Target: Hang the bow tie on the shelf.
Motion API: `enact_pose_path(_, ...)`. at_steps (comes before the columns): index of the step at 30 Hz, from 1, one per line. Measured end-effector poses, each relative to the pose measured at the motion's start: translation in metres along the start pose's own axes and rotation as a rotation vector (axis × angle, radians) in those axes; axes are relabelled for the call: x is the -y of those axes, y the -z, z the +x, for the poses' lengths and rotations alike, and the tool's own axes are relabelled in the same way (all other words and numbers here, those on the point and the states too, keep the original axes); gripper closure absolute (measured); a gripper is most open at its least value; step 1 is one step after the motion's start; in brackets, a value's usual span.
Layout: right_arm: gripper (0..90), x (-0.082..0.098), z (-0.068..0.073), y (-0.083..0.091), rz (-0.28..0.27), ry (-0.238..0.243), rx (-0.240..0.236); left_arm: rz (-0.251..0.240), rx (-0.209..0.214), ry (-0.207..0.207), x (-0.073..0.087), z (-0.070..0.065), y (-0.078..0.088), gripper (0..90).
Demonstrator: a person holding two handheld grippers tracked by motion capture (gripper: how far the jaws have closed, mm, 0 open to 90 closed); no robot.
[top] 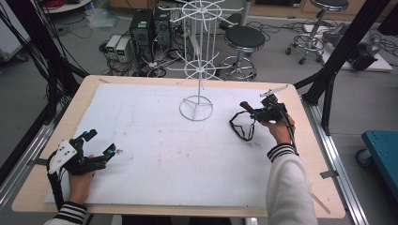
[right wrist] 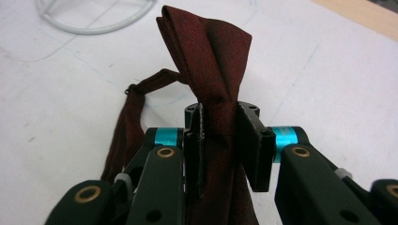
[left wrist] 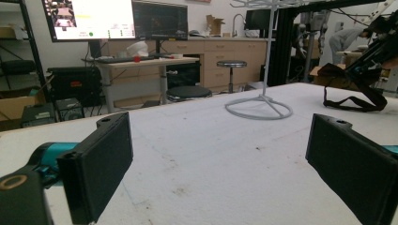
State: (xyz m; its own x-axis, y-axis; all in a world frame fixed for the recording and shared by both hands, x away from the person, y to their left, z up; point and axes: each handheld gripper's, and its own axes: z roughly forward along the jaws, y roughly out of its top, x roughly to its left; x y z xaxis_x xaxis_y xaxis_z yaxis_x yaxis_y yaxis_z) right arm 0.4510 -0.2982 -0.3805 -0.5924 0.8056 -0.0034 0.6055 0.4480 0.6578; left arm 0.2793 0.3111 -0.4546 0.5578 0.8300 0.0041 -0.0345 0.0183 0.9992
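Necktie (right wrist: pixel 213 61), dark red, pinched in right gripper (right wrist: pixel 220 136), jaws shut on its fold, strap dangling below; prob. headed for wire rack (top: pixel 199 70) just ahead. Left gripper (top: pixel 101 147) wide open, empty, resting on table (top: pixel 155 154).

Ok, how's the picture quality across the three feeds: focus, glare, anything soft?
High view: even light, slightly soft, wire stand readable. Left gripper view: near black jaws blurred, the bright monitor washed out. Right gripper view: dark red folded fabric strap sharp in the right tool, no glare.
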Motion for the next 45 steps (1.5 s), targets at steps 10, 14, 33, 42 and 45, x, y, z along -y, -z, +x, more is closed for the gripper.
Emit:
enact_pose_path(10,73.1,-0.007,0.016,0.024,-0.125,0.052,-0.041,-0.002,0.001,-0.002,0.000,0.000,0.000,8.1)
enact_pose_path(14,73.1,-0.008,0.020,0.032,-0.177,0.057,-0.063,-0.002,0.002,-0.003,0.000,0.000,0.000,8.0)
enact_pose_path(33,73.4,-0.013,0.035,0.062,-0.426,0.057,-0.175,-0.004,0.000,-0.003,0.000,0.000,0.000,8.0)
enact_pose_path(42,73.4,-0.015,0.043,0.073,-0.507,0.057,-0.211,-0.006,-0.001,-0.004,0.000,-0.001,0.000,8.0)
enact_pose_path(45,73.4,-0.016,0.048,0.077,-0.521,0.067,-0.211,-0.006,-0.001,-0.006,0.000,-0.001,0.000,8.1)
